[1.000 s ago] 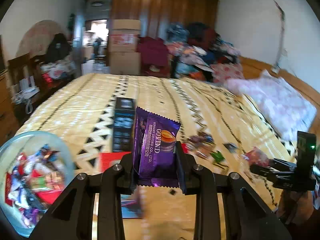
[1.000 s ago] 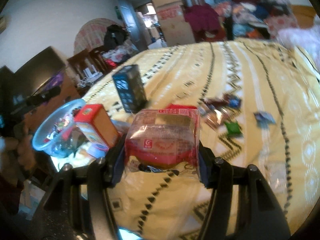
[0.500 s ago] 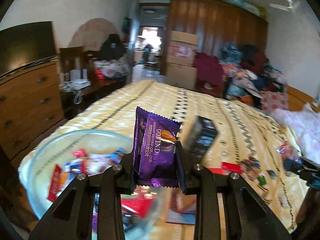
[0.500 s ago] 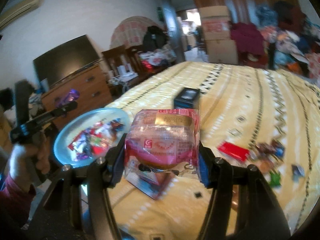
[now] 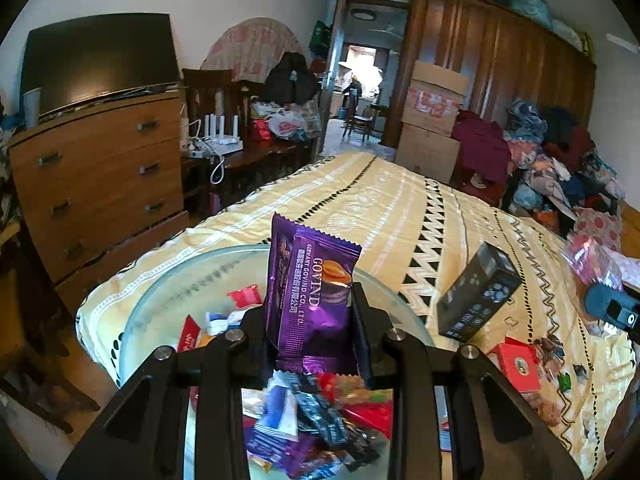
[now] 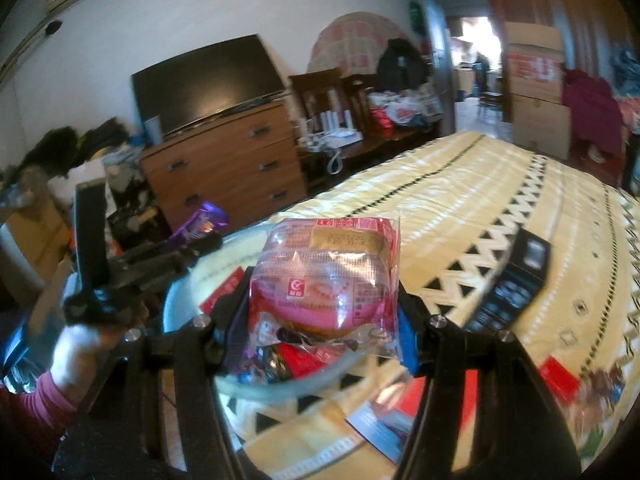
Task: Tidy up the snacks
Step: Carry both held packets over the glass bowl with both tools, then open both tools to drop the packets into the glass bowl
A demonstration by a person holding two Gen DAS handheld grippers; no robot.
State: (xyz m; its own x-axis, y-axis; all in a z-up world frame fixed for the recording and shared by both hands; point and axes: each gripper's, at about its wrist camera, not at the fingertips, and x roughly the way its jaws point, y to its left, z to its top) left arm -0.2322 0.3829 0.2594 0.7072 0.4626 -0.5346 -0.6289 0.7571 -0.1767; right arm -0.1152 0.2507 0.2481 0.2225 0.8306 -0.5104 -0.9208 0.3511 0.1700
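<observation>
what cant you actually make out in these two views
- Left wrist view: the snacks low in the glass bowl are hidden behind the left tongs and their purple packet.
- Right wrist view: the print on the pink packet in the right tongs is blurred; the black box is motion-smeared.

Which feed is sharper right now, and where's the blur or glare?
Left wrist view is sharper: the purple packet print reads clearly; only the snacks low in the glass bowl smear. Right wrist view is motion-blurred throughout; glare streaks the pink packet.
</observation>
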